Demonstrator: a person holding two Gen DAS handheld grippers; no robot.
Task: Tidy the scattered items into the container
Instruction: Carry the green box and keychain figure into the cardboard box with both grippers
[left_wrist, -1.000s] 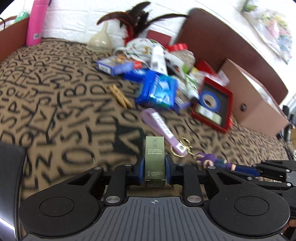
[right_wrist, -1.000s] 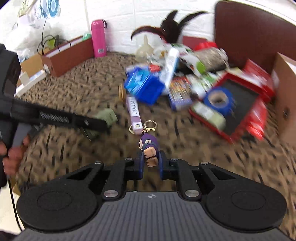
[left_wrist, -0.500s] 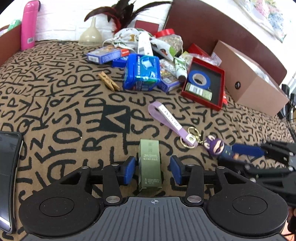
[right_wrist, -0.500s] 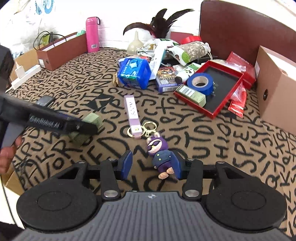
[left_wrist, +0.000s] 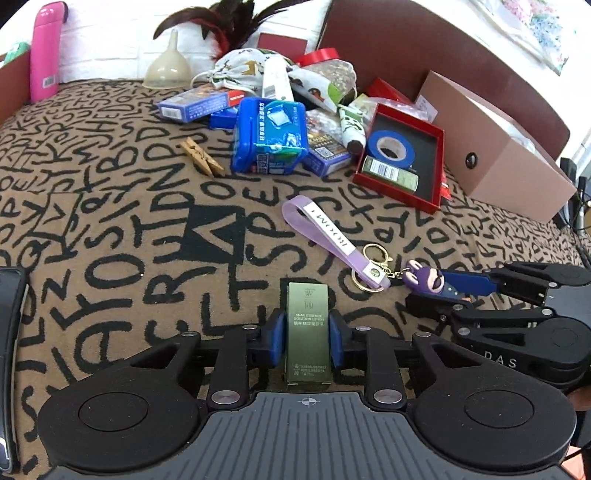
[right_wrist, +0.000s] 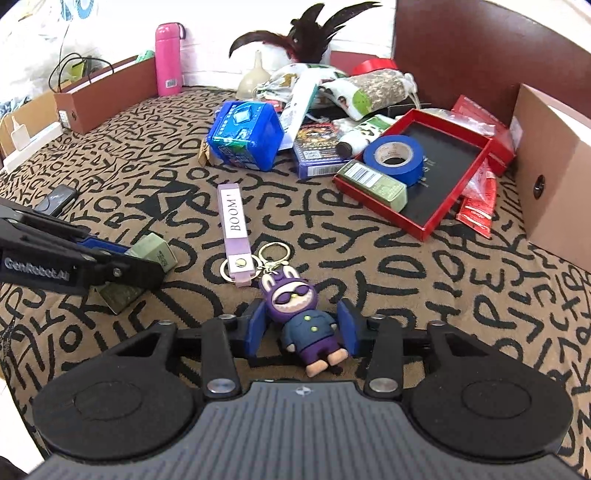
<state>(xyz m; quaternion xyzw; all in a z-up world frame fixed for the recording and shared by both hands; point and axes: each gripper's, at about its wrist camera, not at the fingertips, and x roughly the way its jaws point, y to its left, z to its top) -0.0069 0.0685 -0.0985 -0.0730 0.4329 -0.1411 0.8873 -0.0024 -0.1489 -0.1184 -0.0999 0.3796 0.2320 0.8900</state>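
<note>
1. Closing, the left gripper (left_wrist: 306, 341) pads bracket the green box (left_wrist: 306, 332) lying on the lettered cloth (left_wrist: 110, 221).
2. The right gripper (right_wrist: 301, 332) jaws, also closing, flank the rabbit keychain (right_wrist: 301, 317), gaps visible.
3. The red tray (right_wrist: 476, 170) lies well beyond.

Left gripper (left_wrist: 307, 341) jaws closing around green lotion box (left_wrist: 307, 332). Box lies on letter-print cloth (left_wrist: 110, 229). Purple keychain figure (left_wrist: 424, 280) just right.
</note>
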